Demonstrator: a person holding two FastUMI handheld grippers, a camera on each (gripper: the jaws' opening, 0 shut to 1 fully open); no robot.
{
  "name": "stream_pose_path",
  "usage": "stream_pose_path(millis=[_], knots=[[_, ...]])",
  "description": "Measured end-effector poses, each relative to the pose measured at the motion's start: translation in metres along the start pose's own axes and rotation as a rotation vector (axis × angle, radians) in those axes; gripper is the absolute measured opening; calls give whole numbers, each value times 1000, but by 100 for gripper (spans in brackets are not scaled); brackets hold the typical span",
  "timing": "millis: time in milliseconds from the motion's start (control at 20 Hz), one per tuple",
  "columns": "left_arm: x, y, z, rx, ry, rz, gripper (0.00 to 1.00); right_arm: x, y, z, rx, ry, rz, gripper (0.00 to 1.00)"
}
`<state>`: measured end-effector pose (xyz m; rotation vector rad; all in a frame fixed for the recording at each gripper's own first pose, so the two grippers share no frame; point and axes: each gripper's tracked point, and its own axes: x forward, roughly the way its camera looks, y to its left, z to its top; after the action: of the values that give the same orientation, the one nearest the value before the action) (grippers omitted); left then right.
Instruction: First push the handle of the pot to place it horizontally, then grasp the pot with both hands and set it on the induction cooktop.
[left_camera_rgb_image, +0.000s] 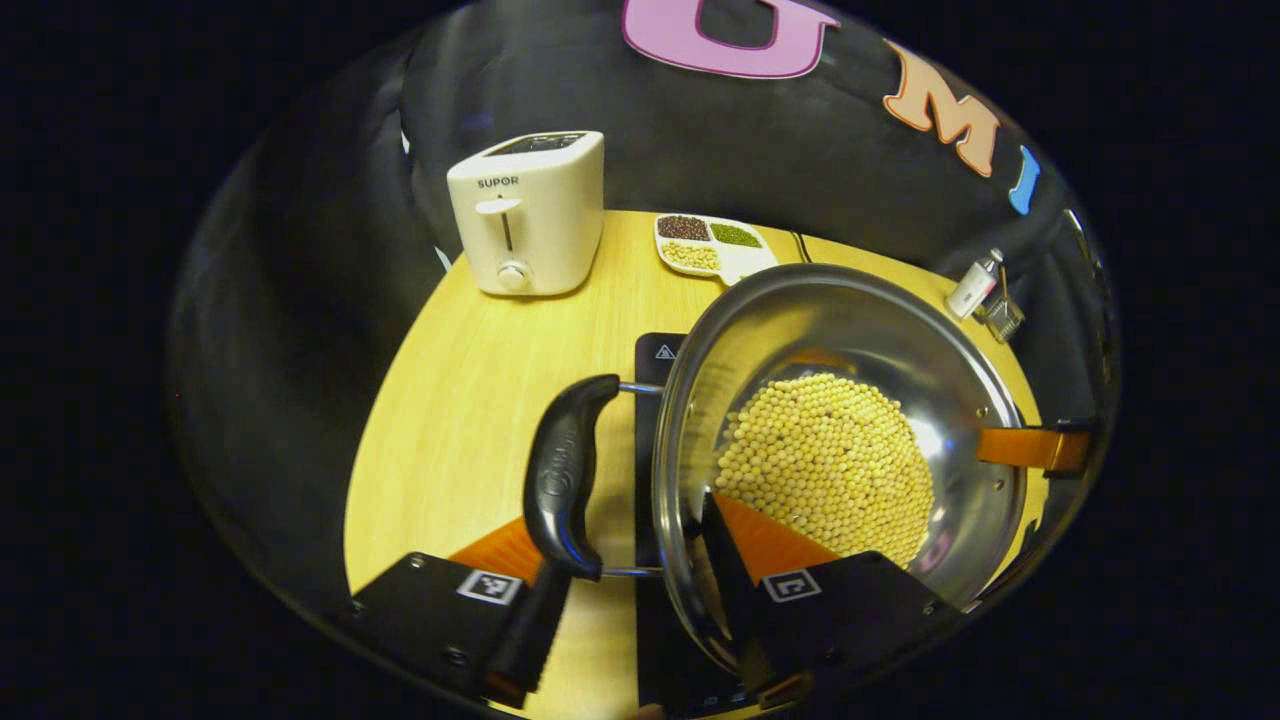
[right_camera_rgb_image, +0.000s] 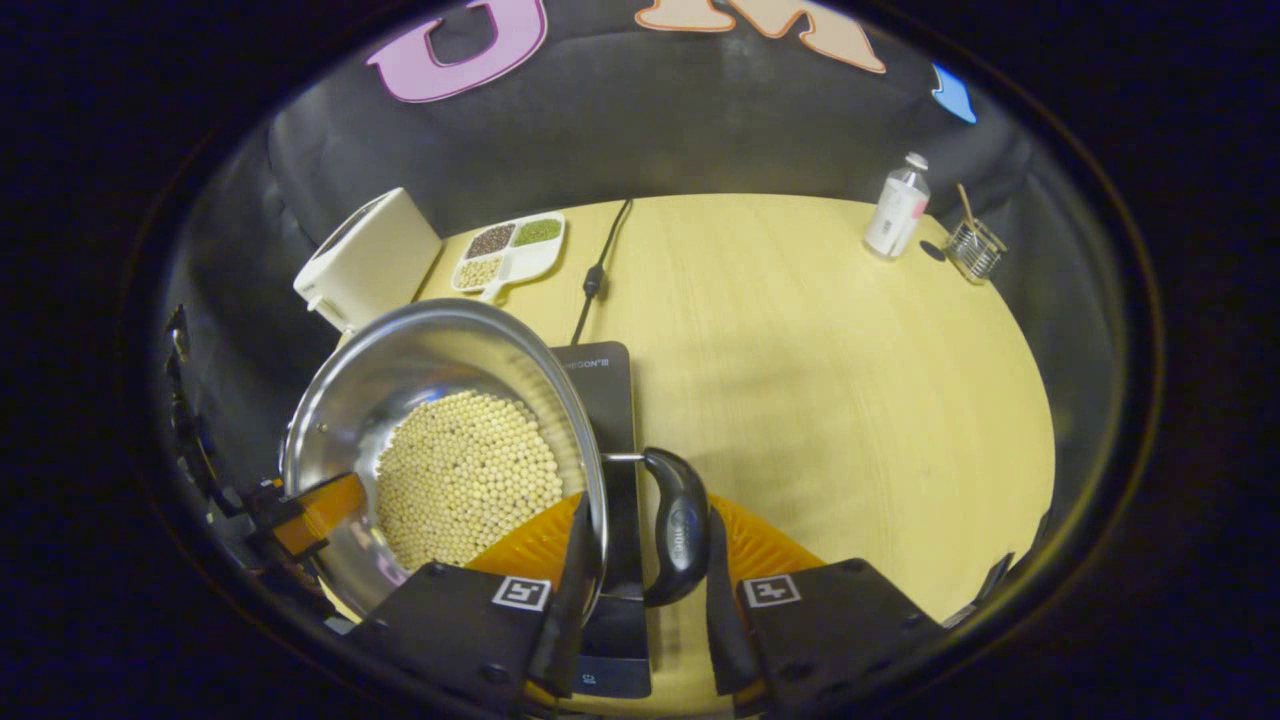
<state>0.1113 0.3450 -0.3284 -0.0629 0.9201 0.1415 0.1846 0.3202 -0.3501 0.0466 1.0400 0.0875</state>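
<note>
Both claws clamping pot (left_camera_rgb_image: 840, 440) handles

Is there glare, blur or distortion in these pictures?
Left gripper view: glare spots on the pot's inner wall; fisheye bends the table edge; toaster sharp. Right gripper view: softer overall, the bottle slightly blurred, a highlight on the pot handle, a faint shadow on the table beside it.

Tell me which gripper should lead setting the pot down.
Right, slightly: the right gripper squarely brackets its pot handle with the cooktop directly below; the left gripper catches only its handle's lower end.
</note>
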Motion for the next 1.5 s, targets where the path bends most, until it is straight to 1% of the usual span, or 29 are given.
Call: stream_pose_path(millis=[50,100,150,200,250,300,400,450,500,550,600,650,700,800,850,900,950,1100,1250,1300,1400,1500], knots=[[-1,6,1,-1,-10,27,84,-1,0,1,2,-4,17,52],[-6,8,-1,-9,-8,43,86,-3,2,2,13,-14,42,56],[-12,9,-4,-21,-3,56,94,-7,1,5,27,-29,63,57],[-19,9,-7,-35,2,68,96,-12,3,8,49,-43,101,64],[-28,10,-10,-46,1,88,99,-18,3,7,66,-52,132,65],[-35,11,-10,-57,-11,112,99,-23,1,7,77,-57,165,68],[-50,8,-10,-69,-34,169,100,-33,-7,0,80,-55,226,69],[-60,8,-11,-64,-47,204,100,-38,-13,-4,82,-56,256,71],[-69,9,-9,-51,-66,239,100,-42,-22,-8,85,-58,279,80],[-76,10,-8,-41,-80,272,98,-46,-34,-16,86,-50,297,84],[-83,9,-10,-53,-73,305,98,-51,-48,-24,86,-37,305,85],[-91,6,-15,-70,-57,336,98,-53,-62,-29,94,-39,315,81],[-102,6,-12,-69,-72,370,99,-54,-76,-32,104,-49,320,77],[-124,15,5,-21,-135,455,99,-55,-103,-46,119,-37,335,77],[-130,18,6,-3,-131,486,98,-56,-115,-53,123,-30,346,77],[-139,16,0,-14,-101,510,98,-58,-127,-55,125,-30,350,86],[-150,4,3,-31,-127,506,99,-59,-139,-57,124,-34,345,77],[-179,-36,13,-57,-216,482,98,-63,-171,-46,116,-93,312,77],[-187,-85,5,-115,-268,402,98,-66,-195,-43,110,-127,294,77],[-184,-99,-2,-141,-266,374,98,-65,-202,-43,109,-129,287,77],[-174,-124,-31,-192,-206,312,98,-62,-219,-48,108,-127,262,77],[-169,-159,-50,-223,-180,218,99,-68,-239,-47,108,-149,219,77]])
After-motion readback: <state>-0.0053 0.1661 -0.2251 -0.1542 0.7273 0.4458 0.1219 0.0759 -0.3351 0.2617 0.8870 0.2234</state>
